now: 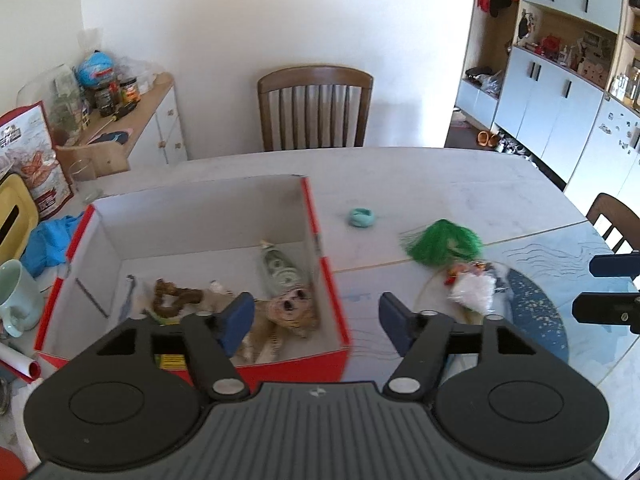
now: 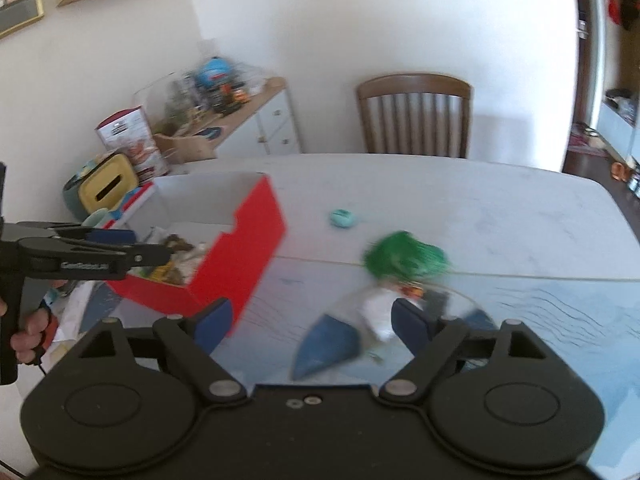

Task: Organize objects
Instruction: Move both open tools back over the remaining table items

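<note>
A red cardboard box with a white inside stands on the table; it also shows in the right wrist view. In it lie a tiger plush, a small bottle and a brown toy. A green-haired doll with a white body lies right of the box, and shows in the right wrist view. A teal ring lies behind it. My left gripper is open and empty above the box's right wall. My right gripper is open and empty, just before the doll.
A mint mug, blue cloth and yellow tissue box crowd the table's left end. A blue placemat lies under the doll. A wooden chair stands at the far side. A sideboard holds jars.
</note>
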`<move>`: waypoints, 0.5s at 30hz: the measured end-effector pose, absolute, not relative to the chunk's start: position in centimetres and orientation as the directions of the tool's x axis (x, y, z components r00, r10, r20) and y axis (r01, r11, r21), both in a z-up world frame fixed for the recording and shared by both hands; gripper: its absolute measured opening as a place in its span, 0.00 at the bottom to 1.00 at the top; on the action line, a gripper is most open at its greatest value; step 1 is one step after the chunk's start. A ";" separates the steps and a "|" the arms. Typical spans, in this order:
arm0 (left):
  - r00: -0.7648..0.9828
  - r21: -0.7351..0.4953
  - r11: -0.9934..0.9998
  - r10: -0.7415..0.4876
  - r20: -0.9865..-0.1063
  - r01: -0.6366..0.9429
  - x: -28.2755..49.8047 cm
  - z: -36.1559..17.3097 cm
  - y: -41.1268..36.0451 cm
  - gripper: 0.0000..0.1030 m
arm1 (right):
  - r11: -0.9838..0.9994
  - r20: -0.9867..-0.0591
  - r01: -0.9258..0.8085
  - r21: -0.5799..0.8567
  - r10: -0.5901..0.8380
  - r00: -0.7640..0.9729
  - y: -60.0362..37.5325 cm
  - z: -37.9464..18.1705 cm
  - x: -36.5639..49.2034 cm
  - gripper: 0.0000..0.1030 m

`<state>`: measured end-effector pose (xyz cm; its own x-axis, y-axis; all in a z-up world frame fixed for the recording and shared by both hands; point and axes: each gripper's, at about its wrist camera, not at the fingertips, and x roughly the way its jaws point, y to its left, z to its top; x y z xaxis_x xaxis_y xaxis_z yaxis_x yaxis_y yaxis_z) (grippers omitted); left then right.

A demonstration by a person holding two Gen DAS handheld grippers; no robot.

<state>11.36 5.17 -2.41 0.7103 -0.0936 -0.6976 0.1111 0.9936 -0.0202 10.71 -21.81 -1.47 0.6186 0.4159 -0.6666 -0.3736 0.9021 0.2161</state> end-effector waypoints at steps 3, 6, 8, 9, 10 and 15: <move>0.716 -0.021 0.993 -0.097 -0.691 0.115 11.3 -2.4 3.5 0.81 | 0.916 -0.670 -0.345 0.206 0.389 0.633 -24.0 -1.8 10.4 0.87; 0.717 -0.030 0.992 -0.107 -0.689 0.120 11.3 -2.4 1.9 0.82 | 0.922 -0.671 -0.330 0.200 0.375 0.640 -25.6 -2.2 10.2 0.90; 0.711 -0.041 0.991 -0.121 -0.693 0.128 11.4 -2.6 1.0 0.83 | 0.925 -0.671 -0.328 0.190 0.366 0.645 -26.5 -2.5 10.0 0.92; 0.709 -0.041 0.990 -0.123 -0.695 0.131 11.5 -2.8 0.5 0.85 | 0.926 -0.671 -0.330 0.185 0.364 0.646 -27.0 -2.7 9.9 0.93; 0.709 -0.037 0.990 -0.122 -0.695 0.134 11.5 -2.9 0.1 0.87 | 0.927 -0.672 -0.332 0.176 0.360 0.647 -27.4 -2.9 10.0 0.94; 0.723 -0.023 0.987 -0.134 -0.677 0.161 11.4 -3.7 -2.6 1.00 | 0.924 -0.678 -0.348 0.158 0.358 0.642 -29.5 -3.3 10.9 0.94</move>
<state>11.43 -2.57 -3.74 0.7235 -0.1338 -0.6773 0.1610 0.9867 -0.0230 10.86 -29.55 -3.34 0.6417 0.3579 -0.6783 -0.3485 0.9239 0.1578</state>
